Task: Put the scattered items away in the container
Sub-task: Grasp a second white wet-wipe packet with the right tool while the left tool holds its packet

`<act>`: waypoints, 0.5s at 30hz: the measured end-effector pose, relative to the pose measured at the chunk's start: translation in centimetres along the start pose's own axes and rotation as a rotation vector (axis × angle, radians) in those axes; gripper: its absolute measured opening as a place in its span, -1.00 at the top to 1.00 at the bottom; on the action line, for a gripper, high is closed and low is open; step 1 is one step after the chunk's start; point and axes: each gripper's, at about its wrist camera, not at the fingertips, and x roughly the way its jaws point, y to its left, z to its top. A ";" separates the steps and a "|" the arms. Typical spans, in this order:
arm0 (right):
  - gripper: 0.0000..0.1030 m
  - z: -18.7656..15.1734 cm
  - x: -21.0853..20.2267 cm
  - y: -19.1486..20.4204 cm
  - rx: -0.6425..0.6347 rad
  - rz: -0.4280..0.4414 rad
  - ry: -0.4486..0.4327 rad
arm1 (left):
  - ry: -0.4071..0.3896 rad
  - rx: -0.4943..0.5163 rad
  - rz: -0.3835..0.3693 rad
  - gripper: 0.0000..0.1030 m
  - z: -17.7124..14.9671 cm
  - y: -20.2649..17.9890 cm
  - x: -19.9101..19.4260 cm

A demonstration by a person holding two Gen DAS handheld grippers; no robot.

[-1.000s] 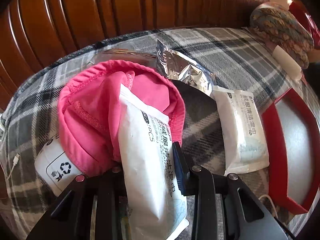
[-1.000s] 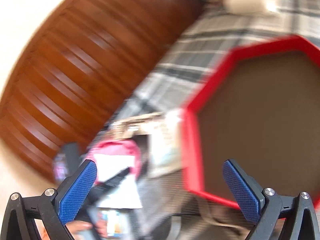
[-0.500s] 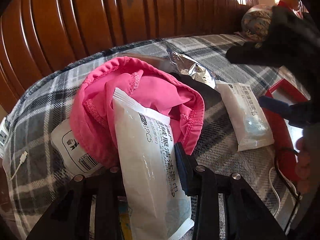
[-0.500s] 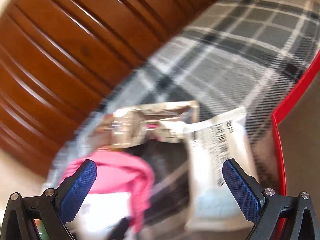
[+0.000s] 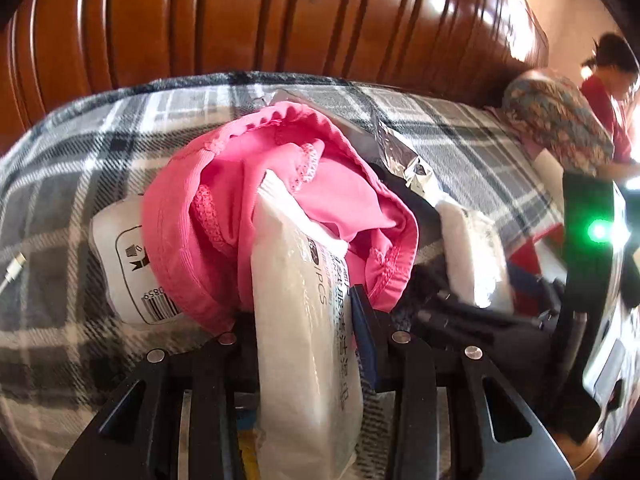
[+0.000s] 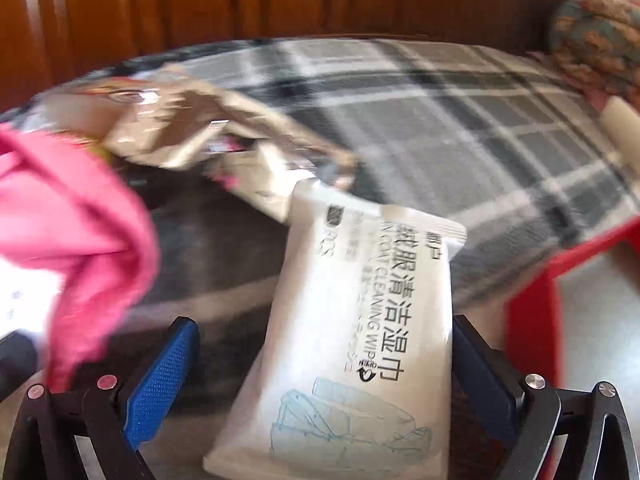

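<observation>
My left gripper clamping a white wipes pack under the pink garment mid-blanket, my right gripper gaping around a second wipes pack, lying beside the red container at the blanket's right edge.

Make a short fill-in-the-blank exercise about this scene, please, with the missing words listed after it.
1. The left gripper holds a white wipes packet with a ____ garment draped over its far end.
2. The blanket has a ____ pattern.
3. The container has a ____ rim.
4. A second wipes packet lies between the right gripper's open ____.

Missing words: pink; plaid; red; fingers
</observation>
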 end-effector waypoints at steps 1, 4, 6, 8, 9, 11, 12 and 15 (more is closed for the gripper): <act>-1.00 0.0 0.3 -0.1 0.000 -0.006 0.004 | -0.002 0.000 0.007 0.21 0.0 -0.2 0.1; -1.00 0.4 1.3 -0.6 0.002 -0.025 0.005 | -0.007 0.040 0.047 0.21 -0.2 -1.5 0.2; -1.00 1.1 2.5 -0.6 0.002 -0.066 0.020 | 0.001 0.073 0.072 0.10 -0.3 -2.5 0.4; -1.00 1.8 2.9 -0.8 0.023 -0.086 0.028 | 0.009 0.098 0.108 -0.08 -0.4 -3.3 0.7; -1.00 1.9 3.0 -0.9 0.024 -0.090 0.029 | 0.004 0.099 0.138 -0.10 -0.5 -3.6 0.7; -1.00 2.0 2.7 -1.1 0.018 -0.087 0.019 | -0.011 0.081 0.176 -0.16 -0.9 -3.6 0.7; -0.99 1.7 2.2 -0.8 0.011 -0.084 0.014 | -0.015 0.082 0.187 -0.23 -1.0 -3.6 0.7; -0.97 1.5 1.7 -0.5 0.000 -0.070 0.007 | 0.030 0.084 0.224 -0.45 -1.1 -3.3 1.0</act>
